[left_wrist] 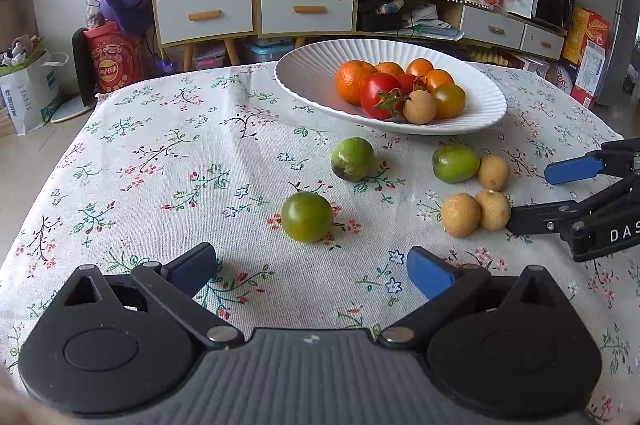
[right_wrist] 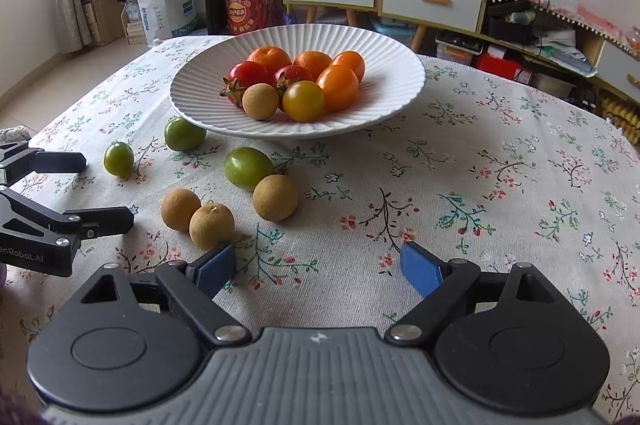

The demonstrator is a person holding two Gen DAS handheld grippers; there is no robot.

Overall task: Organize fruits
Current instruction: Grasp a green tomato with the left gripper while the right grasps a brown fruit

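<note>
Both pairs of jaws stood wide with nothing between them. The left gripper pointed down at a round green tomato on the floral tablecloth. The right gripper hovered beside two tan longans; its body was cut off at the left view's edge. The ribbed white ceramic plate of fruit lay beyond.

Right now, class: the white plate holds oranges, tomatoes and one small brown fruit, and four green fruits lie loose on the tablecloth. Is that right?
Not quite. Only three green fruits lie loose on the tablecloth, as the right wrist view shows. The white plate does hold oranges, tomatoes and one small brown fruit.
</note>
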